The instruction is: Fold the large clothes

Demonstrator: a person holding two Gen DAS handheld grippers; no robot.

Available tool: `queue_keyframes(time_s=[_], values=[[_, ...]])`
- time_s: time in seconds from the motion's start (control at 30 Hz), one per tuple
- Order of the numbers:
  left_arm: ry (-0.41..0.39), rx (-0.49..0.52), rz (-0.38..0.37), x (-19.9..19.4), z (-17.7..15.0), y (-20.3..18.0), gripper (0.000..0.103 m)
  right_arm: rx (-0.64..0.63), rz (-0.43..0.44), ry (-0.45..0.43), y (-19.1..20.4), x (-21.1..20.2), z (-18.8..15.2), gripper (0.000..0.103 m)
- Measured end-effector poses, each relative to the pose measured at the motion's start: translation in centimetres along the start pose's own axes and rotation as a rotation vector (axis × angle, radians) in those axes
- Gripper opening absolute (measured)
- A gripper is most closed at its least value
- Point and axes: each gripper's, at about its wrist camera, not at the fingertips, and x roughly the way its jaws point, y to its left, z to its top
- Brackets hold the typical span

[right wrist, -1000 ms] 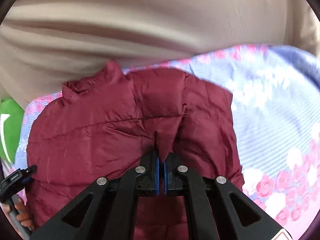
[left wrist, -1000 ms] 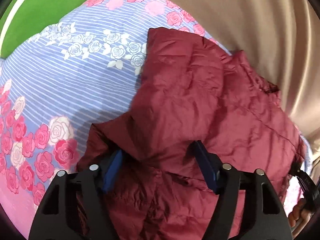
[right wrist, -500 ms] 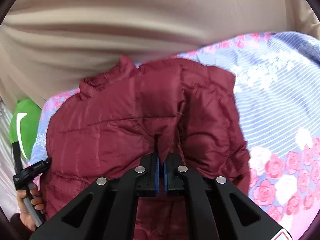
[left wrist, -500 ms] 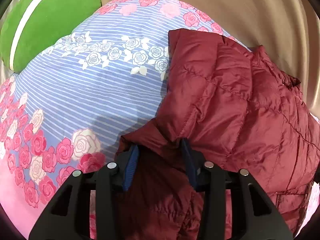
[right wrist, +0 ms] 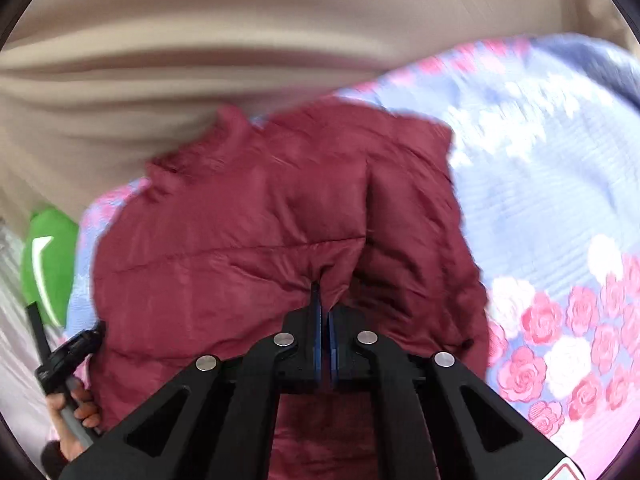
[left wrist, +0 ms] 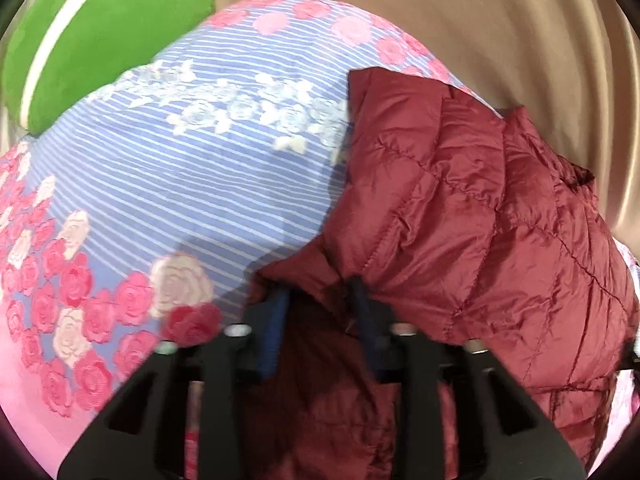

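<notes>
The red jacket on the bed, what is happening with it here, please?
A person is folding a dark red quilted jacket on a bed with a floral striped sheet. The right gripper is shut on a pinch of the jacket's fabric. The left gripper has a fold of the jacket's edge between its fingers, with a gap showing between them. The jacket lies bunched near the beige curtain; a green cushion sits at the bed's far corner.

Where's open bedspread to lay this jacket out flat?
Bare bedspread lies between the green cushion and the jacket; more shows beyond the jacket's far side. It is crowded along the beige backing.
</notes>
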Motion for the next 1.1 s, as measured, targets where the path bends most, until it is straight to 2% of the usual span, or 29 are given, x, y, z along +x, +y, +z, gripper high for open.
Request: queue_keyframes(time_s=[0.03,0.1,0.13,0.17,0.23,0.3,0.33,0.4,0.43,0.47,0.53,0.6,0.67,0.73,0.8,0.87,0.93,1.07,1.1], values=[[0.001,-0.008,-0.001,0.0,0.0,0.5,0.012,-0.017,0.041,-0.039,0.6,-1.0,0.0,0.003],[0.003,-0.014,-0.015,0.1,0.2,1.0,0.009,-0.061,0.080,-0.111,1.3,-2.7,-0.1,0.003],[0.001,-0.005,-0.011,0.0,0.2,1.0,0.009,-0.085,0.047,-0.102,1.3,-2.2,-0.2,0.002],[-0.003,0.004,-0.001,0.0,0.1,0.8,0.008,-0.118,-0.041,-0.055,1.0,-0.5,-0.4,0.002],[-0.009,0.023,0.024,0.0,0.0,0.3,0.008,-0.169,-0.233,0.106,-0.5,4.4,-1.6,0.000],[-0.009,0.025,0.032,0.0,0.2,0.2,0.007,-0.140,-0.229,0.084,-0.8,3.9,-1.8,0.000],[-0.009,0.021,0.029,0.1,0.2,0.3,0.007,-0.119,-0.242,0.064,-0.7,3.1,-1.5,0.004],[-0.009,0.018,0.027,0.2,0.2,0.3,0.007,-0.068,-0.321,-0.036,0.2,0.4,-0.7,0.016],[-0.012,0.023,0.034,0.2,0.2,0.1,0.007,-0.059,-0.345,-0.085,1.1,-0.7,-0.3,0.016],[-0.014,0.029,0.043,0.3,0.2,-0.1,0.007,-0.060,-0.336,-0.112,2.0,-1.3,-0.1,0.016],[-0.017,0.039,0.056,0.4,0.1,-0.8,0.007,-0.131,-0.198,-0.119,6.4,-1.6,0.3,0.016],[-0.017,0.040,0.057,0.4,0.2,-1.0,0.007,-0.262,-0.039,-0.052,12.6,0.1,-0.2,0.016],[-0.017,0.033,0.049,0.5,0.2,-1.3,0.007,-0.381,0.073,0.041,18.7,3.6,-1.8,0.016],[-0.017,0.026,0.044,0.7,0.2,-1.5,0.007,-0.470,0.097,0.115,22.9,7.3,-3.9,0.015],[-0.016,0.025,0.040,0.6,0.1,-1.2,0.007,-0.538,0.067,0.185,24.9,10.9,-6.4,0.014],[-0.016,0.021,0.035,0.9,0.2,-0.9,0.007,-0.584,0.024,0.188,24.7,11.8,-8.1,0.009],[-0.016,0.016,0.028,0.7,0.0,-0.4,0.007,-0.579,0.007,0.173,21.2,11.0,-8.0,0.003],[-0.016,0.013,0.020,0.2,0.2,0.5,0.007,-0.374,-0.062,0.134,10.1,7.4,-4.2,0.000],[-0.015,0.012,0.020,0.3,0.3,0.6,0.007,-0.307,-0.107,0.115,6.8,6.1,-3.1,0.000]])
